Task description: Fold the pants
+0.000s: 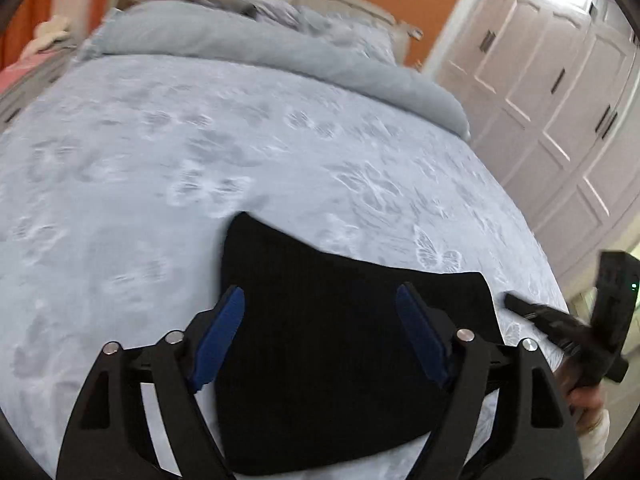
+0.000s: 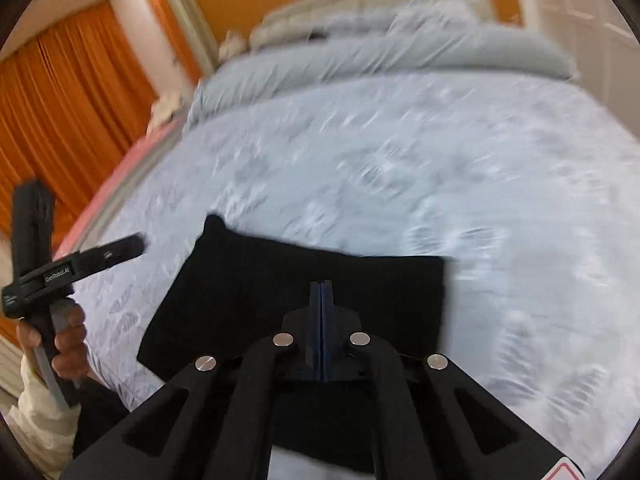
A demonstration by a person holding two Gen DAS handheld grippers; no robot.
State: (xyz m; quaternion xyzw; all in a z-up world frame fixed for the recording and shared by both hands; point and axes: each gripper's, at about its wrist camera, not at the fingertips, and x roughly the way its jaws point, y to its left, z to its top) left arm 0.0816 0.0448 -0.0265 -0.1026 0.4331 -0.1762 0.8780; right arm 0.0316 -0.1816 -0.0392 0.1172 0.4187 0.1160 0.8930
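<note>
The black pants lie folded into a compact rectangle on the pale blue bedspread, near the bed's front edge. My left gripper is open, its blue pads spread above the pants, holding nothing. My right gripper is shut with its pads pressed together, hovering over the pants; nothing shows between its pads. The right gripper also shows in the left wrist view just right of the pants. The left gripper shows in the right wrist view to the left of the pants.
A rolled grey duvet and pillows lie at the bed's head. White wardrobe doors stand to the right of the bed. Orange curtains hang on the left. The right wrist view is motion-blurred.
</note>
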